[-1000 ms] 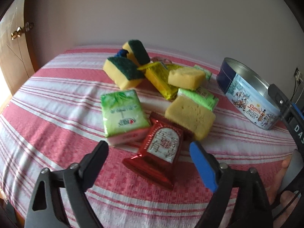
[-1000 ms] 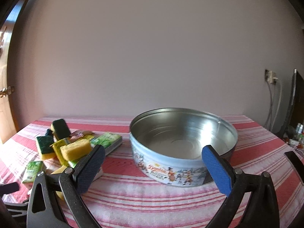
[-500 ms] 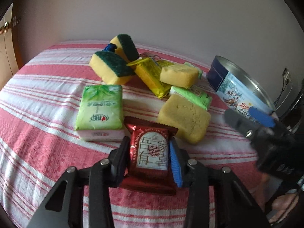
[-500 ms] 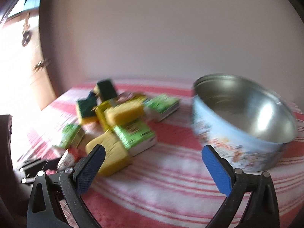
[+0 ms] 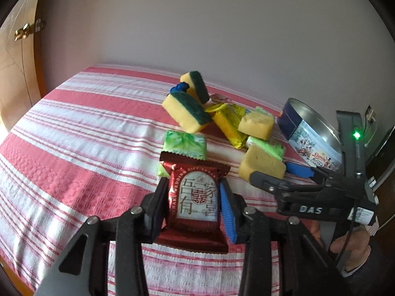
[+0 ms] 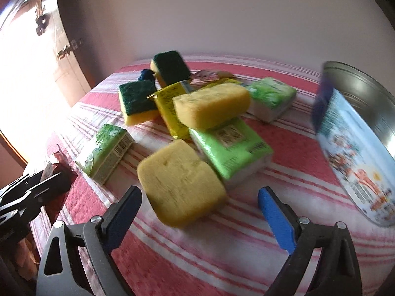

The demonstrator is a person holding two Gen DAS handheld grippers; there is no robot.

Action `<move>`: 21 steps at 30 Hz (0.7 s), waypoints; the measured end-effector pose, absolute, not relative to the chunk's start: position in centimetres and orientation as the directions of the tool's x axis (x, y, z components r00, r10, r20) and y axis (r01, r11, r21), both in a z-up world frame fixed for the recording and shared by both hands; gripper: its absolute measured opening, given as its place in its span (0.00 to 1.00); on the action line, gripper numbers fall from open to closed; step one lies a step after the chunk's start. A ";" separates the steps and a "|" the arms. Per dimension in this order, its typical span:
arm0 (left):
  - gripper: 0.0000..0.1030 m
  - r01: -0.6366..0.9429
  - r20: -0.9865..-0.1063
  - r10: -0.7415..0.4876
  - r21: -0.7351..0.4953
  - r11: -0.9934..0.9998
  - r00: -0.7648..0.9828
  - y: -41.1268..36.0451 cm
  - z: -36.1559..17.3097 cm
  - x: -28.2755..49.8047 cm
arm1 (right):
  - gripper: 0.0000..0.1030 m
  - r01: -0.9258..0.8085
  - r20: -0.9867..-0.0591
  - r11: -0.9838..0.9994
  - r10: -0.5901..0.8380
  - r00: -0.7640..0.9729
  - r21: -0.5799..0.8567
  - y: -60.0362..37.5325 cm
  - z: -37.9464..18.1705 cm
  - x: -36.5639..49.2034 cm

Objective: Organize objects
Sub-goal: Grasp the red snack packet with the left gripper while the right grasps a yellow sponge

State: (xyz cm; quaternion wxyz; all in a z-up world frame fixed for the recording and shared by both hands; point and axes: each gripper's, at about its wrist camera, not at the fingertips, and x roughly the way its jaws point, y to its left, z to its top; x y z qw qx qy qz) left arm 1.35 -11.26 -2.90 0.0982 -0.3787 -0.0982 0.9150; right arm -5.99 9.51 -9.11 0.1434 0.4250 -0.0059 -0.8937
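Newly clamped: left claw (image 5: 193,203) on red packet (image 5: 195,197)

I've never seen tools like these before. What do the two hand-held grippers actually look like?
Both are black plastic pincers with silver rivets at the joints. The left gripper has one bright blue ribbed pad and one black pad. The right gripper likewise ends in two flat fingers, one pad bright blue, the other darker. Seen from the left camera, its body bears white letters "DAS", a white label, a thin cable and a small green light.
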 end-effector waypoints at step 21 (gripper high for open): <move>0.38 -0.112 -0.673 0.245 -0.236 -0.965 -0.698 -8.3 -1.9 1.3 | 0.62 0.257 -0.697 -0.966 -0.173 -0.696 -0.016 11.6 -5.8 -2.4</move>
